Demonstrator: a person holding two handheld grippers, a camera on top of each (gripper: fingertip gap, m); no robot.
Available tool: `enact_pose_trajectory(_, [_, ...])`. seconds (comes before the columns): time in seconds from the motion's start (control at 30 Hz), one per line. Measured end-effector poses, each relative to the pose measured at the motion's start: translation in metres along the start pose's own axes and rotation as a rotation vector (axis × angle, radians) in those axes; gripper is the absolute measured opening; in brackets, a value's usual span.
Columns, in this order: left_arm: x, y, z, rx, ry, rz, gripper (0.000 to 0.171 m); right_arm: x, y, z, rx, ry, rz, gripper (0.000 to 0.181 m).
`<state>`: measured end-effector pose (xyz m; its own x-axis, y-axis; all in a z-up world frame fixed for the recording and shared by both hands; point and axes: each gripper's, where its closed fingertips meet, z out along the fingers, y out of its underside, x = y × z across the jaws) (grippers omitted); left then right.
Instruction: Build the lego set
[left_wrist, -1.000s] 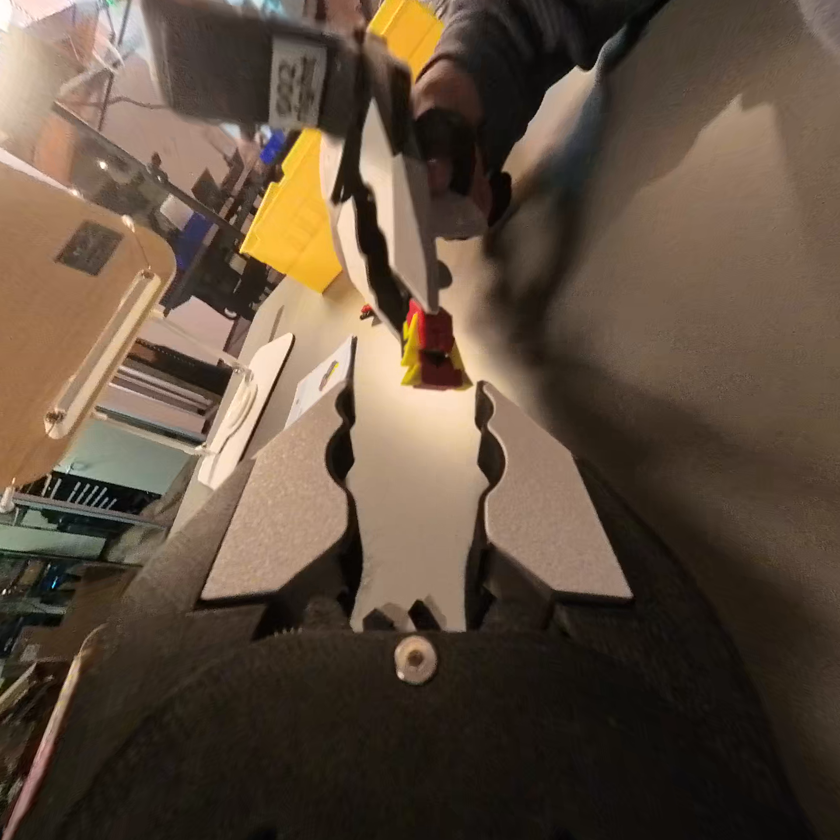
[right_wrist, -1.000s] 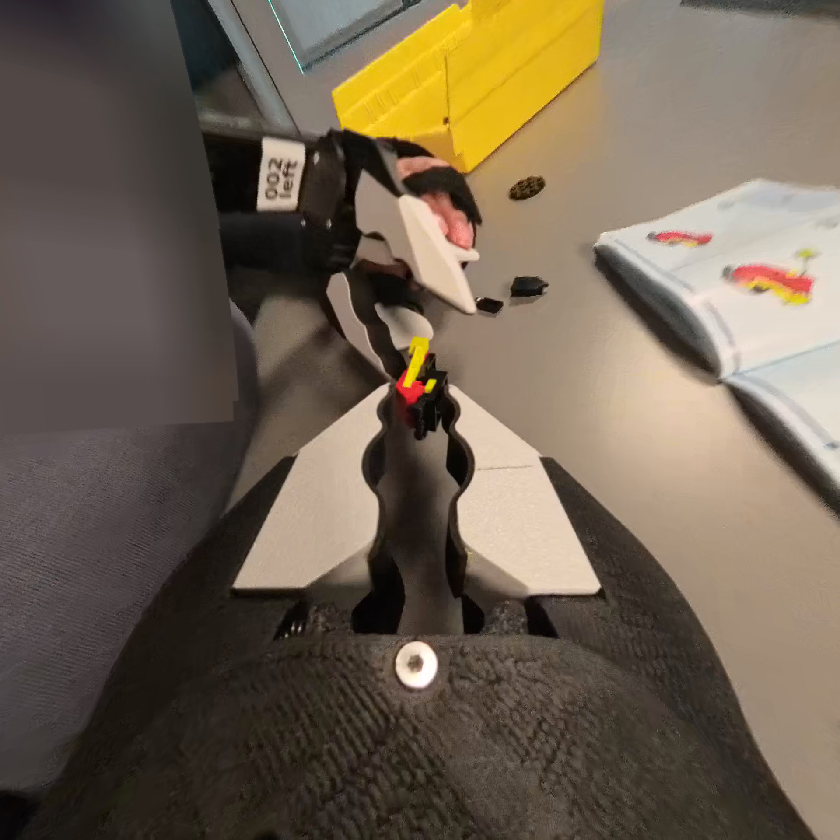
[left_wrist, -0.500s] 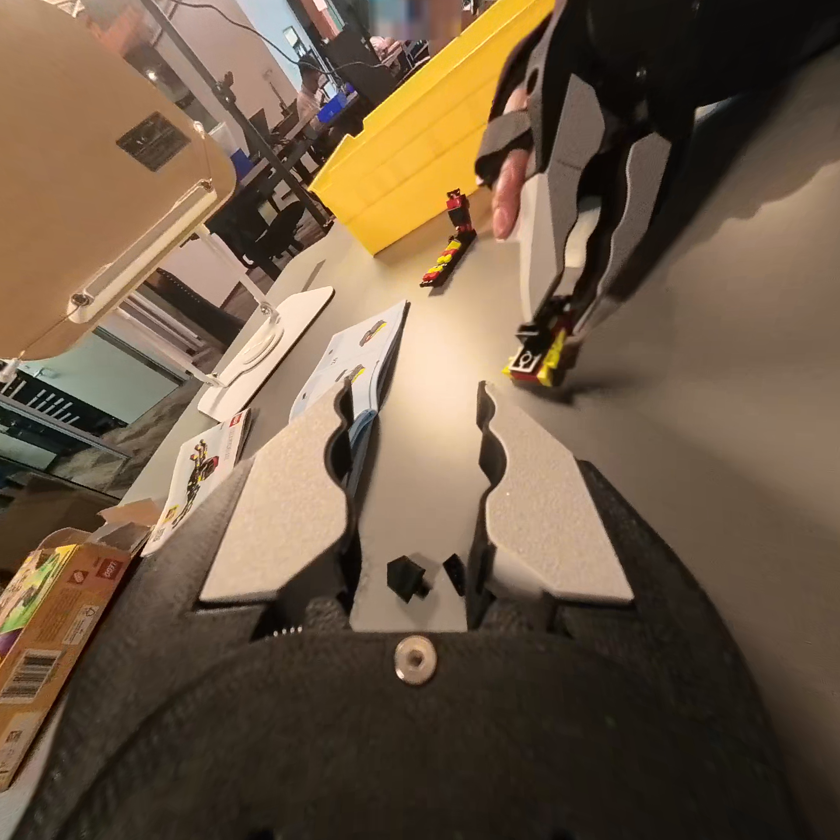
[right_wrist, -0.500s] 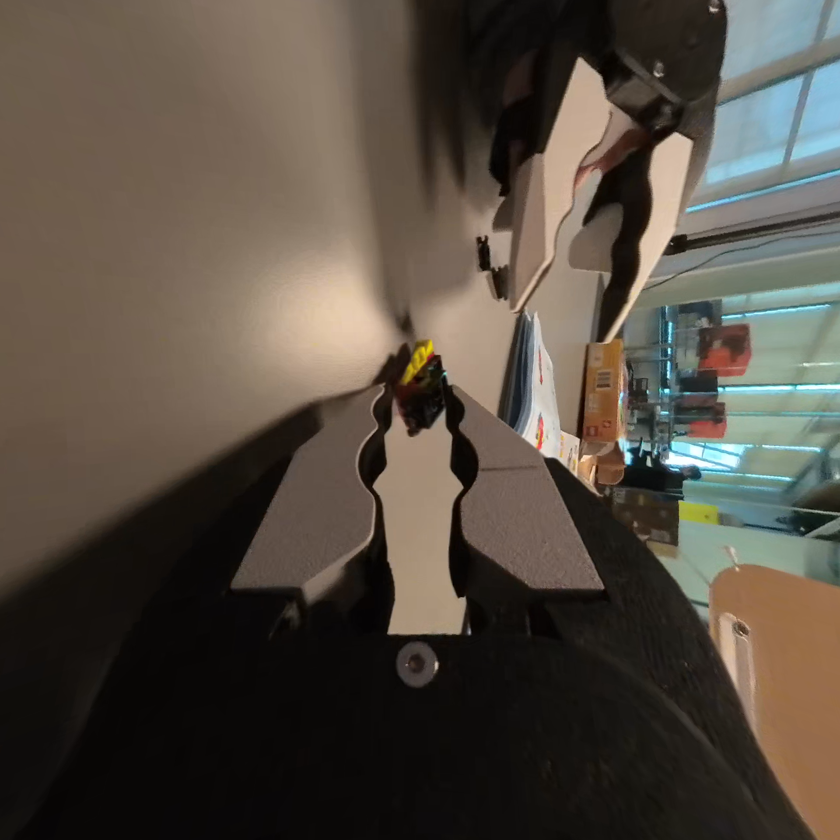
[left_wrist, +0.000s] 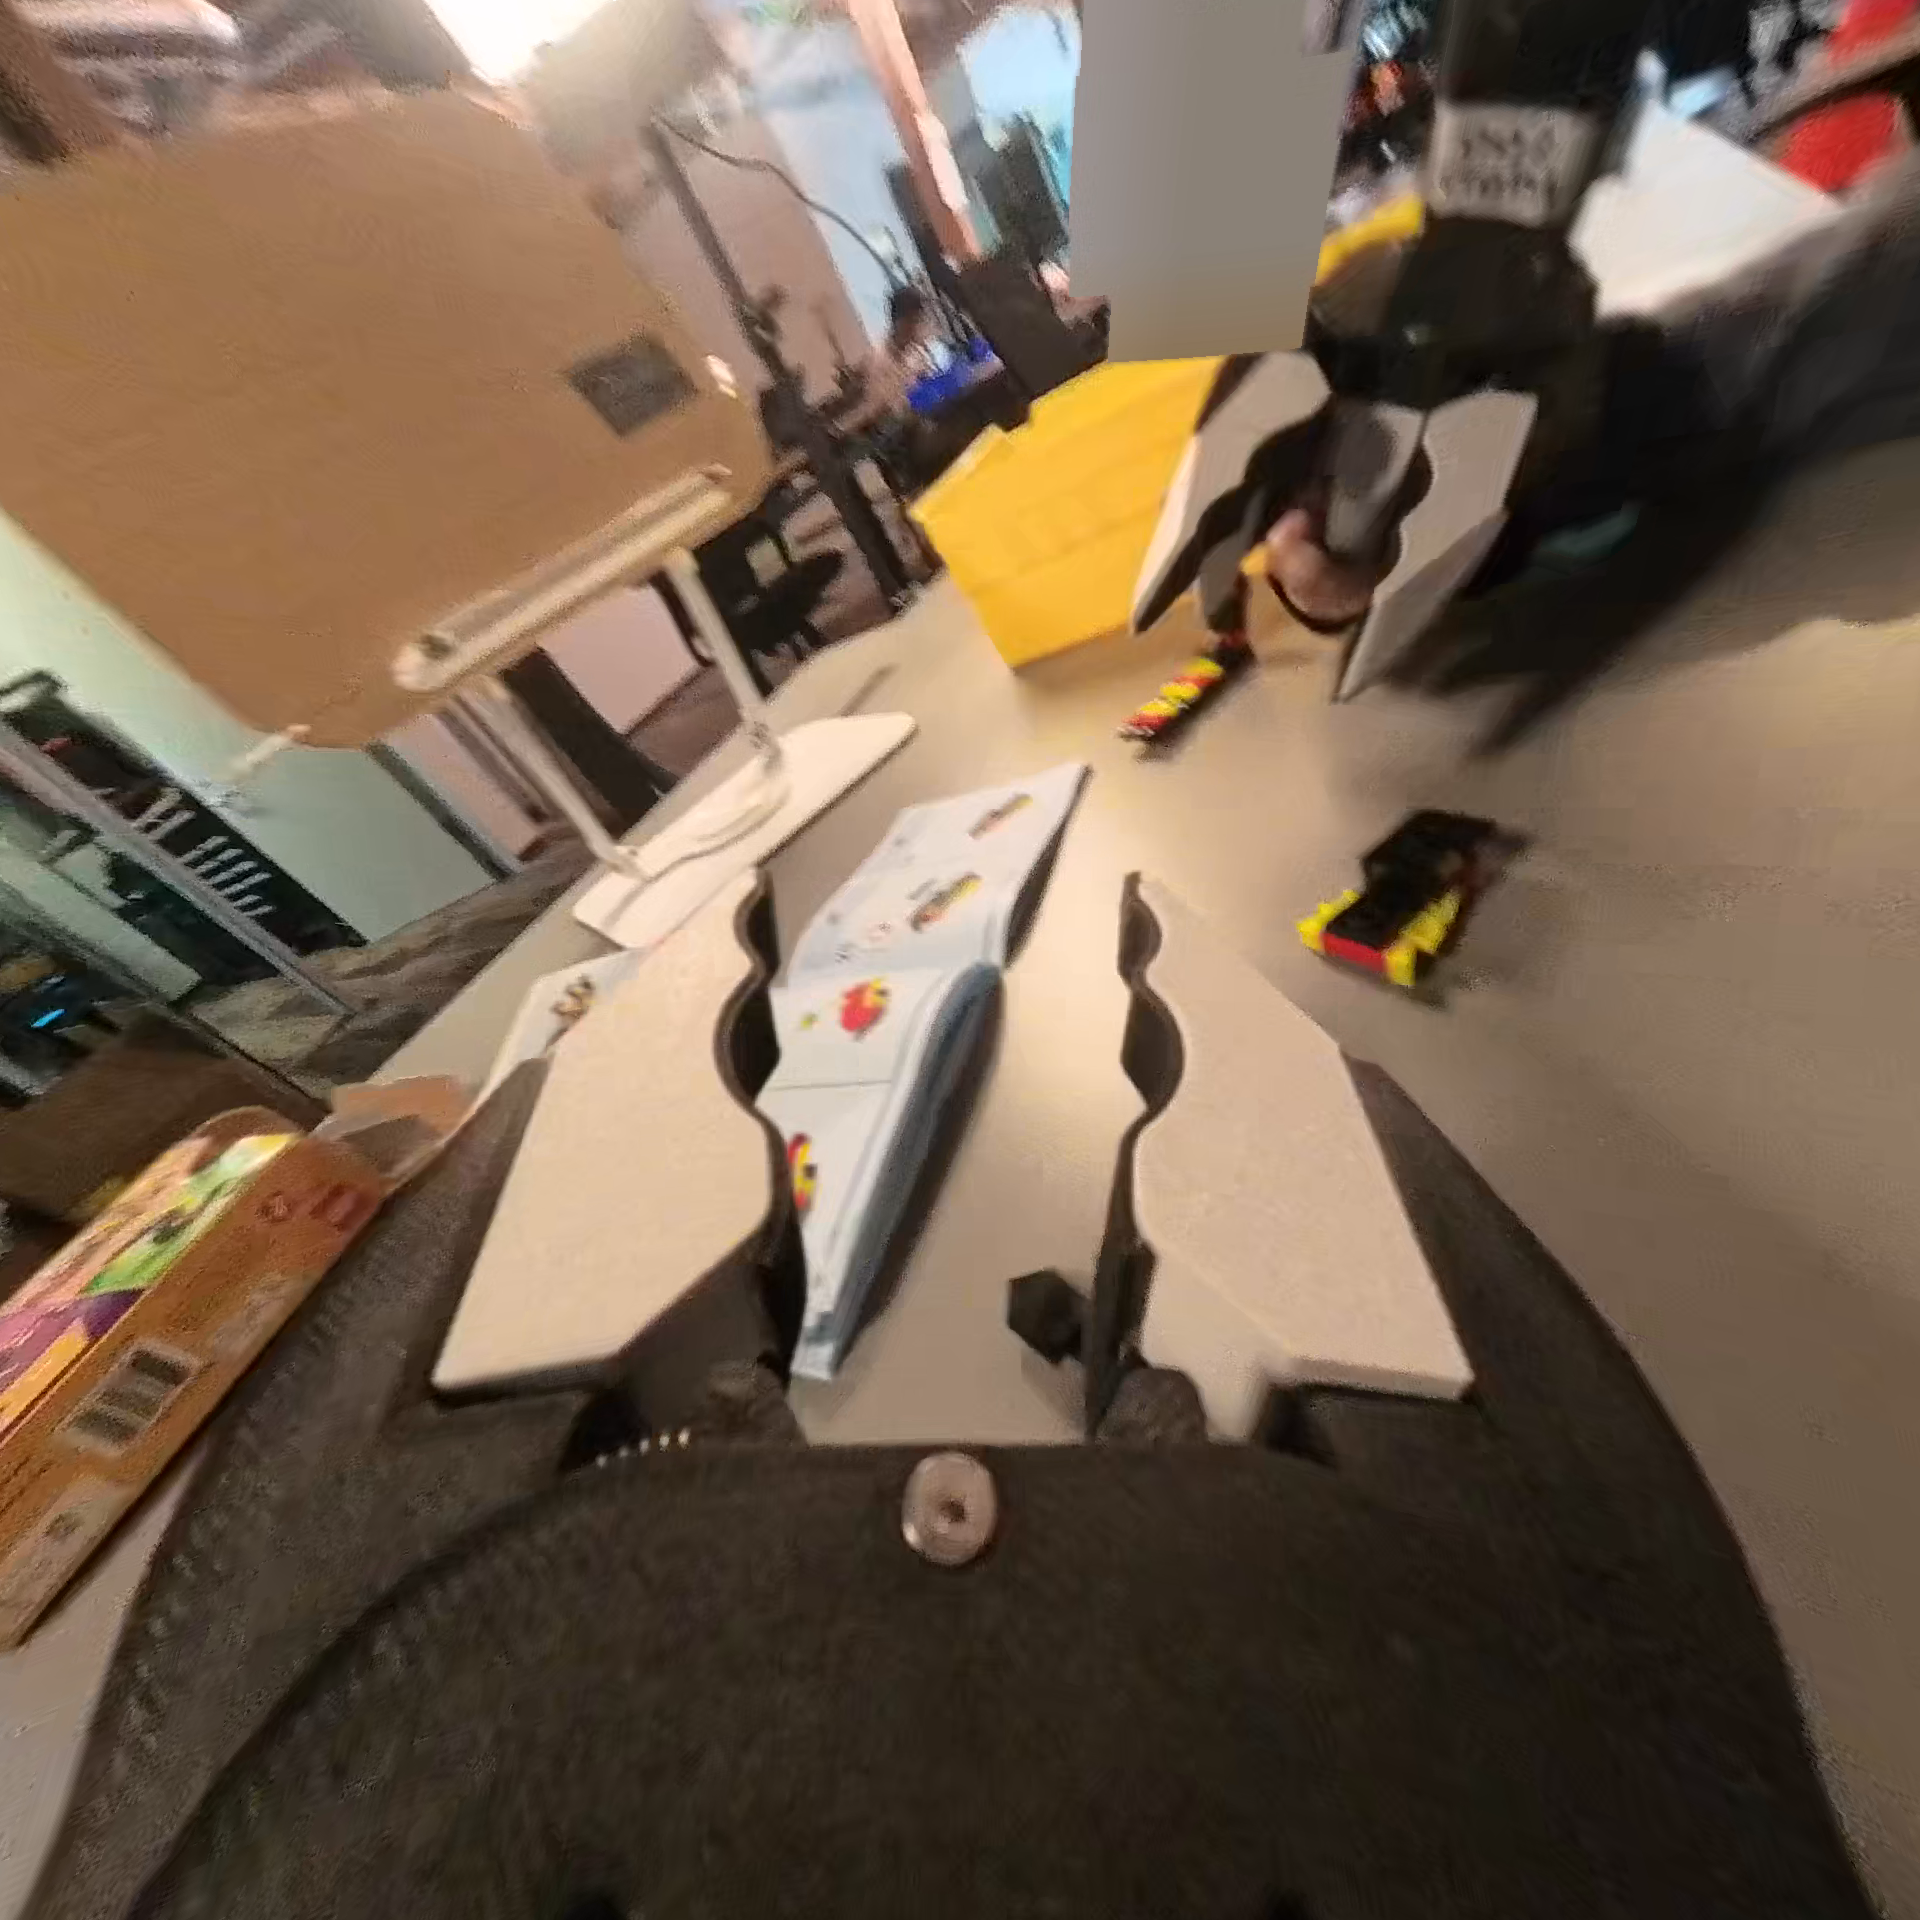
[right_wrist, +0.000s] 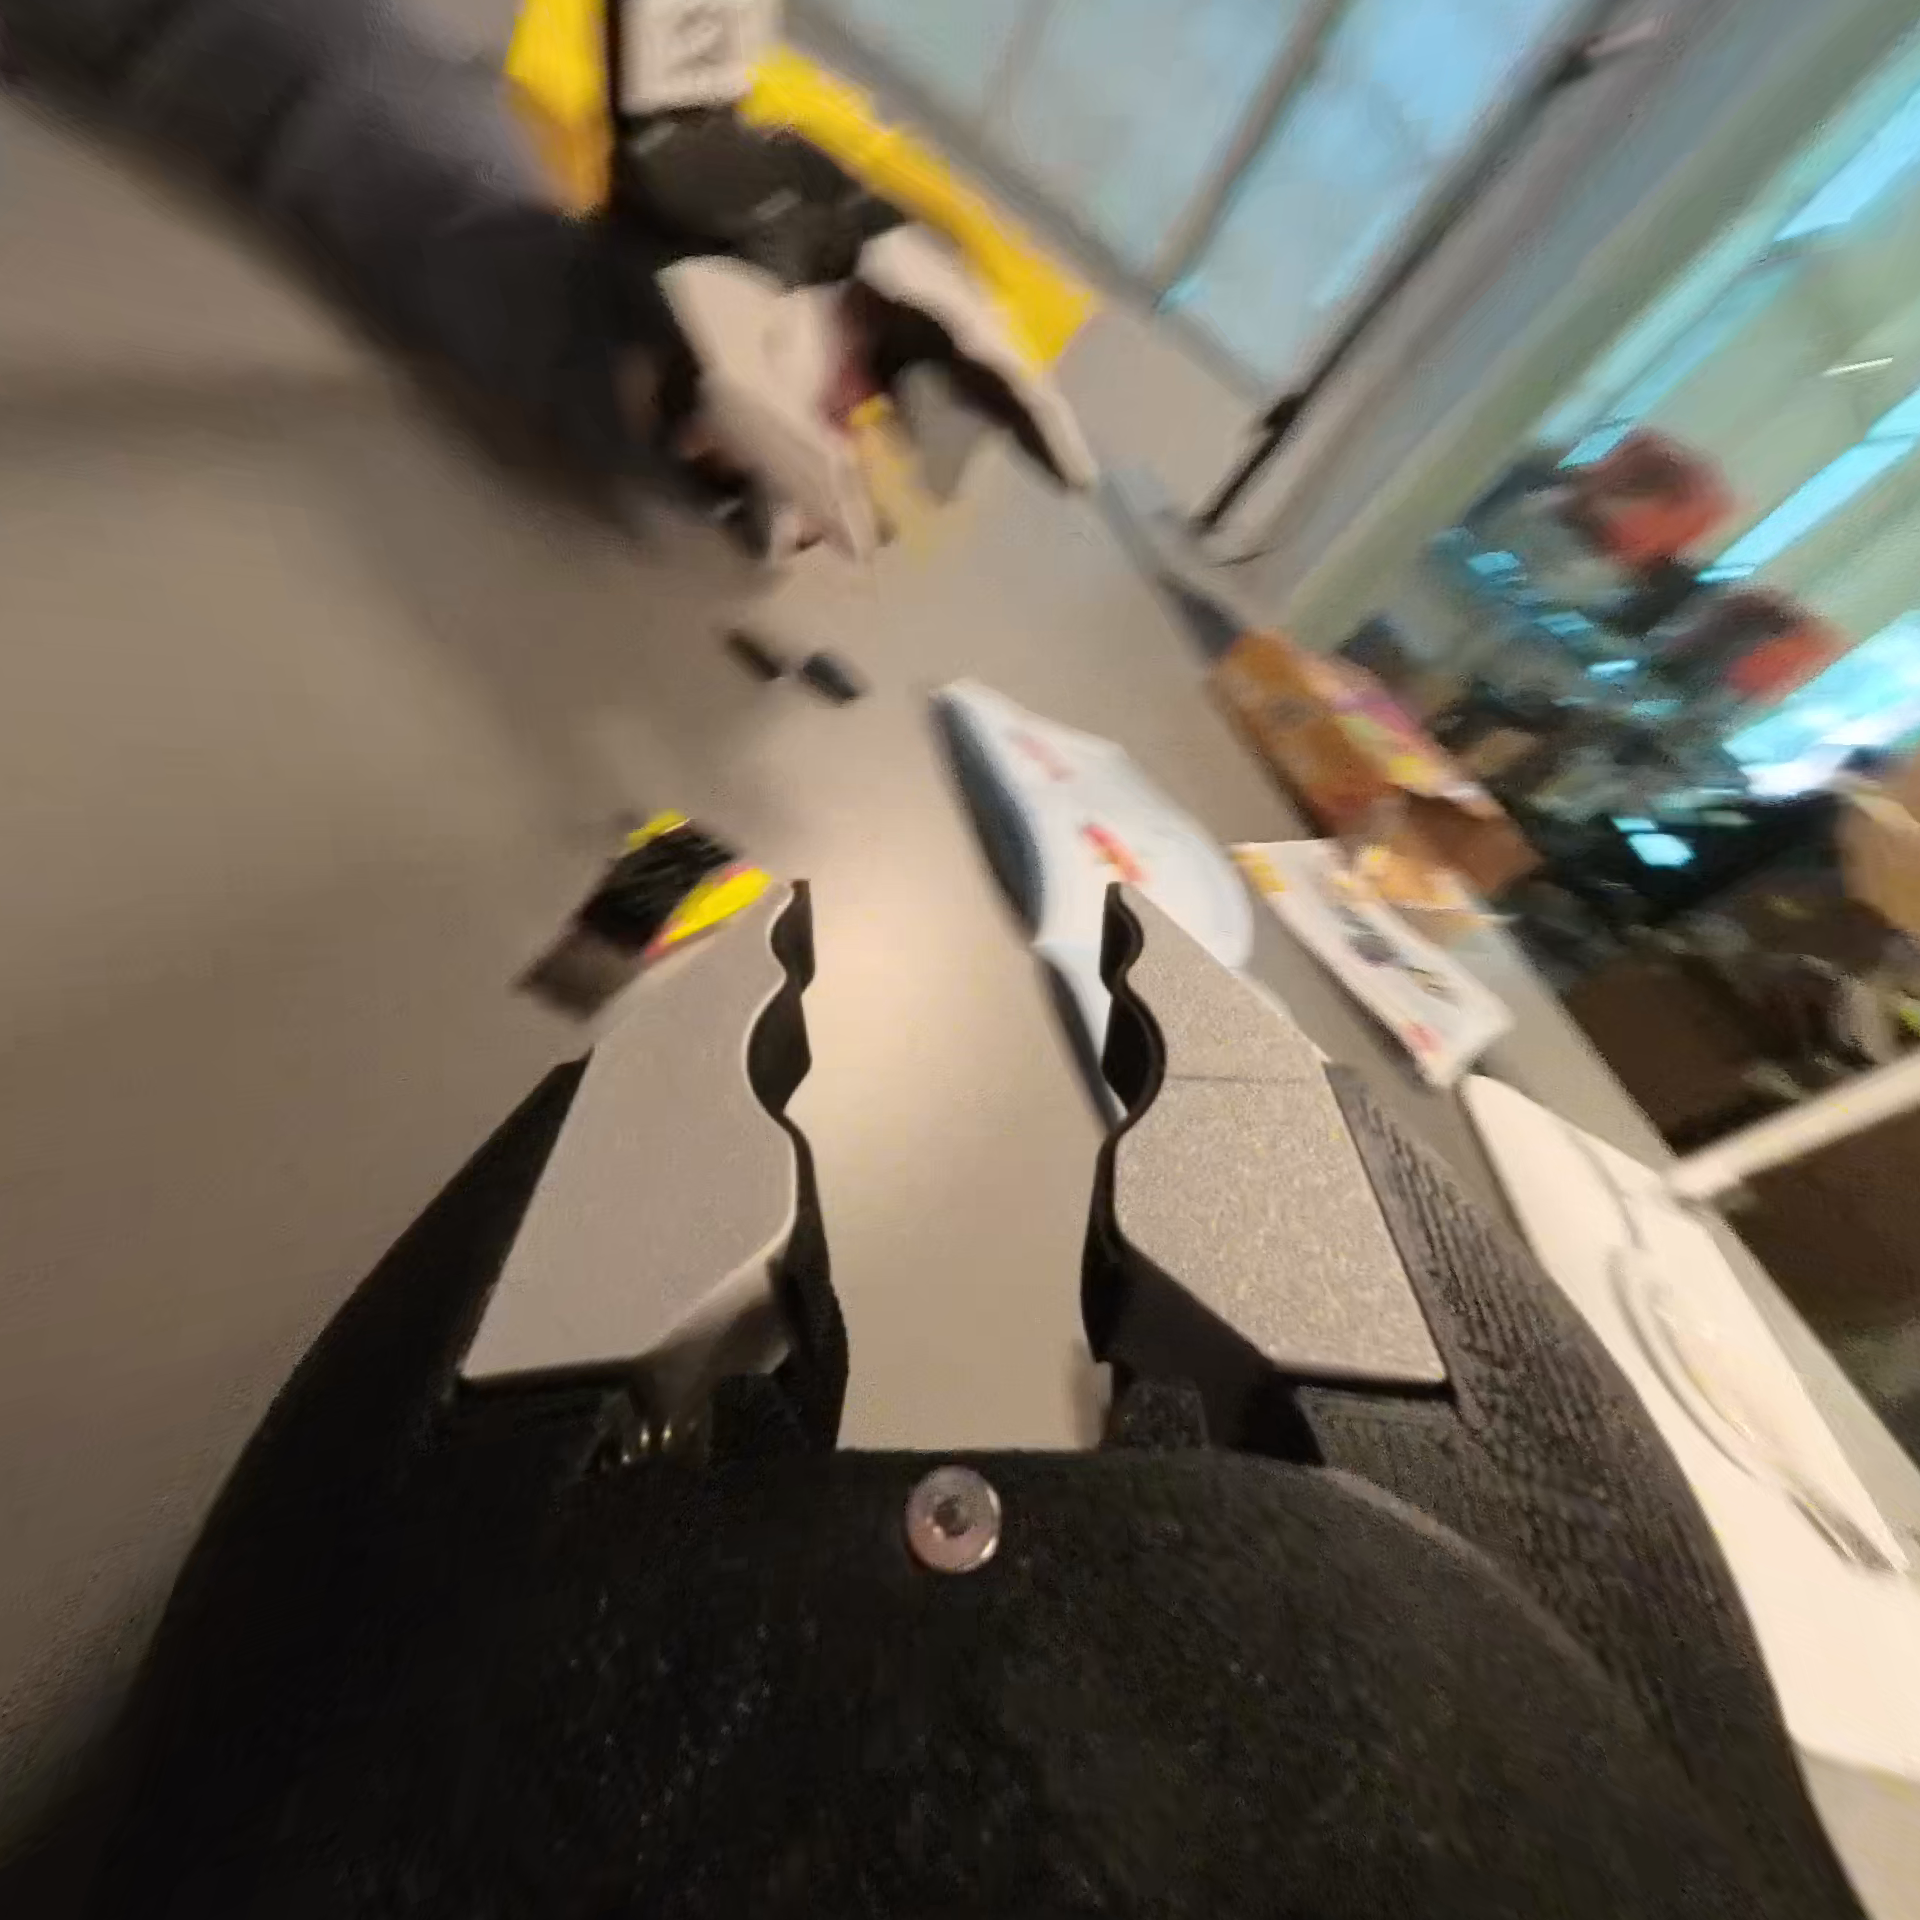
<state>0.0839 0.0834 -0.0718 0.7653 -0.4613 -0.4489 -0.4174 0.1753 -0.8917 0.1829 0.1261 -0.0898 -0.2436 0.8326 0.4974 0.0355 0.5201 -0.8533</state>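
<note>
1. The grey surface (left_wrist: 1558, 1195) carries everything and fills most of both views.
2. A yellow bin (left_wrist: 1060, 520) sits at the far side, with a lamp base (left_wrist: 727, 831) to its left.
3. An open booklet (left_wrist: 904, 997) lies flat in the middle, seen between the left tool's fingers; a cardboard box (left_wrist: 156, 1299) lies at the near left.
4. The left tool (left_wrist: 945, 894) has its fingers well apart with nothing between them, low over the booklet.
5. The right tool (right_wrist: 951, 899) is also spread wide and empty; in the left view it hangs at the far right, tips down, above the surface.
6. The lego car (left_wrist: 1392, 904), black with yellow and red, rests on the surface right of the booklet, free of both tools. In the blurred right view it sits just left of that tool's left finger.
7. A second strip of red, yellow and black bricks (left_wrist: 1184, 691) lies near the bin.
8. A small black piece (left_wrist: 1044, 1314) lies near the left tool's right finger.
</note>
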Motion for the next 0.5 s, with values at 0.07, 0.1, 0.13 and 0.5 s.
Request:
enact_pose_trajectory(0.07, [-0.016, -0.006, -0.005, 0.054, -0.07, -0.041, 0.067, 0.041, -0.007, -0.013, 0.104, 0.252, 0.032, 0.045])
enact_pose_trajectory(0.1, [-0.023, -0.009, -0.008, 0.08, -0.102, -0.06, 0.068, 0.058, -0.005, -0.022, 0.111, 0.361, 0.041, 0.039])
enact_pose_trajectory(0.13, [-0.031, -0.012, -0.012, 0.107, -0.14, -0.075, 0.069, 0.071, 0.0, -0.03, 0.089, 0.442, 0.054, 0.033])
enact_pose_trajectory(0.5, [-0.079, -0.006, -0.034, 0.185, -0.338, -0.244, 0.063, 0.106, 0.017, -0.062, 0.085, 0.637, 0.199, 0.013])
